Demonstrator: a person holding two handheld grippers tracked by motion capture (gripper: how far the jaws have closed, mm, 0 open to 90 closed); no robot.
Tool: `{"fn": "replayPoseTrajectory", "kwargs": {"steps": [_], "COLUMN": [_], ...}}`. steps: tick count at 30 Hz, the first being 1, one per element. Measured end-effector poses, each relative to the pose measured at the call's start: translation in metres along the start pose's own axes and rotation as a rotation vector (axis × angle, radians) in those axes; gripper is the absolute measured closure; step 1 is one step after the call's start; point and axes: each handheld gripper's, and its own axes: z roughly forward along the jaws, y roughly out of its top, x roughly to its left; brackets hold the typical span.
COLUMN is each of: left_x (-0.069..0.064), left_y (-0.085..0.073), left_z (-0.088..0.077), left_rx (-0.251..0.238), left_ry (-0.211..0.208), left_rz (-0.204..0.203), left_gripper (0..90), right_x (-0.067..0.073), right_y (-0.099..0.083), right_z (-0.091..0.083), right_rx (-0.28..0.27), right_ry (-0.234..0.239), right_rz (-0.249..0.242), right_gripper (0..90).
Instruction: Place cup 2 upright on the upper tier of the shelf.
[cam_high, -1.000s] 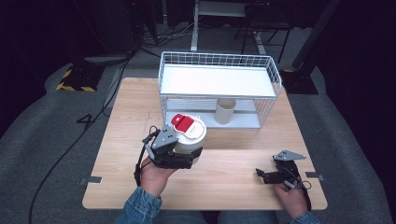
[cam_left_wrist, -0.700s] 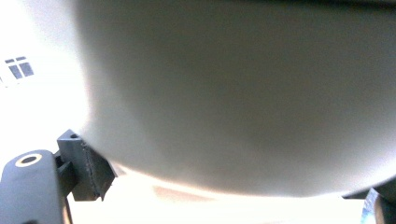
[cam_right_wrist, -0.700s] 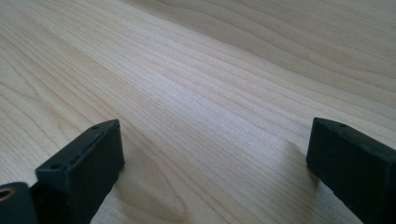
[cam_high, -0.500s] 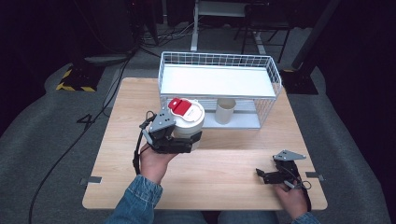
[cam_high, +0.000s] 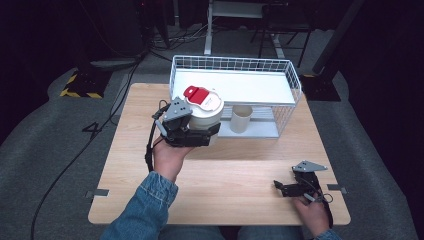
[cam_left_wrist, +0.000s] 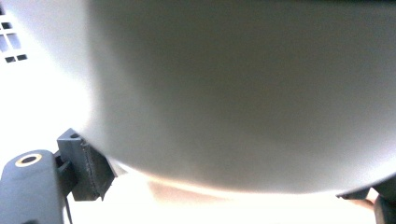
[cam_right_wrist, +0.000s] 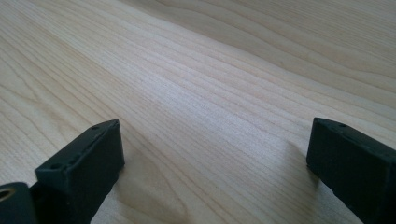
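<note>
High view: left gripper (cam_high: 202, 134), centre-left of frame, clamps the white tub (cam_high: 204, 114) with the red-and-white lid, now higher and closer to the wire basket (cam_high: 287, 75) than a second ago, so likely heading for its shelf; a small cup (cam_high: 242, 118) stands beneath. Left gripper view: tub wall up close, jaws pressing its sides. Right gripper view: right gripper (cam_right_wrist: 212, 158) spread empty over table (cam_right_wrist: 233, 56), lower right.

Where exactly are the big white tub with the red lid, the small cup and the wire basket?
white tub (cam_high: 204, 119), high view, on its side wall below the lid, held in the left tool.
small cup (cam_high: 242, 119), high view, on its front wall.
wire basket (cam_high: 295, 80), high view, on its right rim.
</note>
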Motion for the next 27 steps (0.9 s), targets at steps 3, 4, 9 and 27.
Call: {"fn": "replayPoseTrajectory", "kwargs": {"steps": [3,4,9,27], "left_x": [0.002,0.003,0.005,0.024], "left_y": [0.007,0.009,0.019,0.056], "left_z": [0.003,0.004,0.011,0.039], "left_rx": [-0.005,-0.006,-0.012,-0.055], "left_ry": [0.003,0.001,0.012,0.004], "left_rz": [0.008,0.008,0.021,0.001], "left_gripper": [13.8,13.8,13.8,13.8], "right_x": [0.000,0.000,0.000,0.002], "right_y": [0.000,0.000,0.000,0.002], "right_z": [0.000,0.000,0.001,0.002], "right_rx": [0.000,0.000,-0.001,0.002], "right_ry": [0.000,0.000,-0.001,-0.005], "right_rz": [0.000,0.000,-0.002,0.001], "right_gripper": [4.3,4.3,4.2,3.4]}}
